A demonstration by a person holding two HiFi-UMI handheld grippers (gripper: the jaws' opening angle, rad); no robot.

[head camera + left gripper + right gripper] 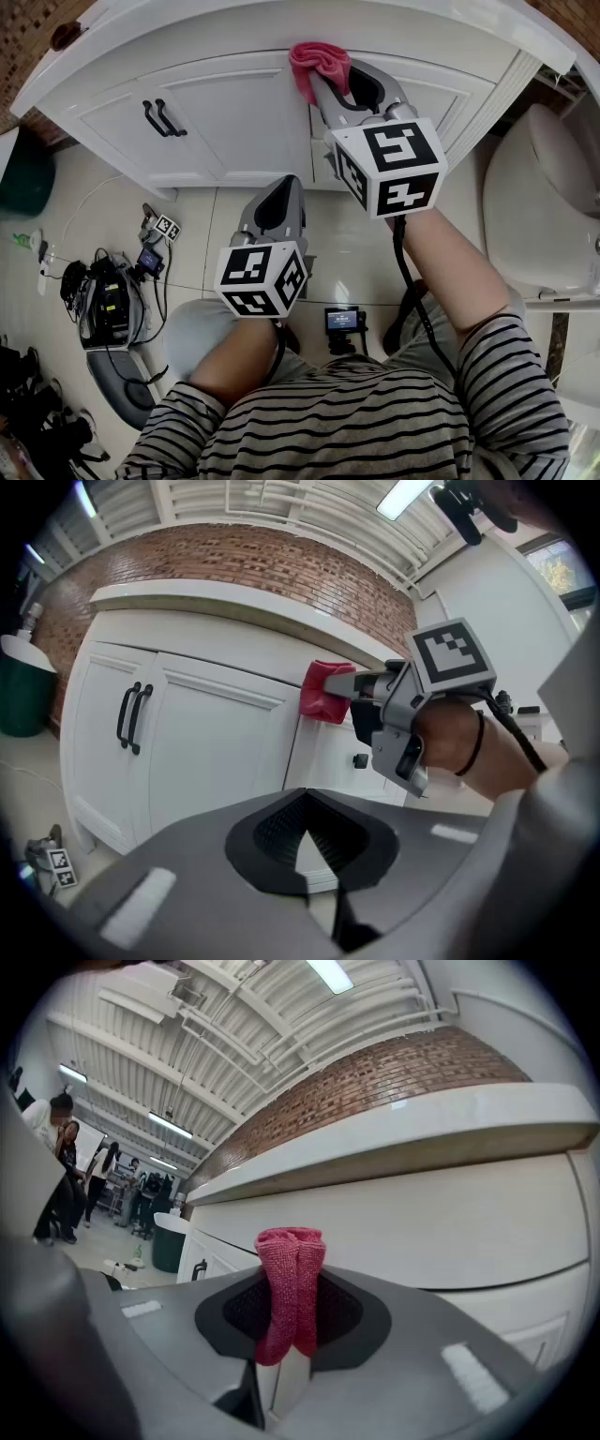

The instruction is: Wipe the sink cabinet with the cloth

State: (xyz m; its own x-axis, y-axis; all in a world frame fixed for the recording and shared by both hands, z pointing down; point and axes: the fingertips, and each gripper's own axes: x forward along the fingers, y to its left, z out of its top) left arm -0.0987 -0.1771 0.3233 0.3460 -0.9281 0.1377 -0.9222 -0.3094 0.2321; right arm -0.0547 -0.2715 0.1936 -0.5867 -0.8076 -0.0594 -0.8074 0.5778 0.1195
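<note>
Right jaws: the right gripper (287, 1358) is clamped on a bunched pink cloth (291, 1283), which sticks out past the tips in a folded wad.
Left jaws: the left gripper (306, 860) has its jaws together with nothing between them.
Cloth: it is at the upper front of the white sink cabinet (239, 112), just below the edge of the countertop (281, 21). It lies to the right of the two black door handles (162, 118). Its end appears to touch the cabinet face.
Right arm: the bare forearm (448, 251) is stretched forward and up from a striped sleeve (511, 375). It holds the right gripper with its tips toward the cabinet's top rail.
Left arm: the left forearm (234, 354) is drawn in near the body. The left gripper hangs lower, clear of the cabinet front, over the tiled floor (216, 234).
From the left gripper: the right gripper shows side-on, level with the cloth and against the panel between the door and the right section.
Around: a white toilet (544, 211) stands to the right, and cables and gear (108, 300) lie on the floor to the left.
</note>
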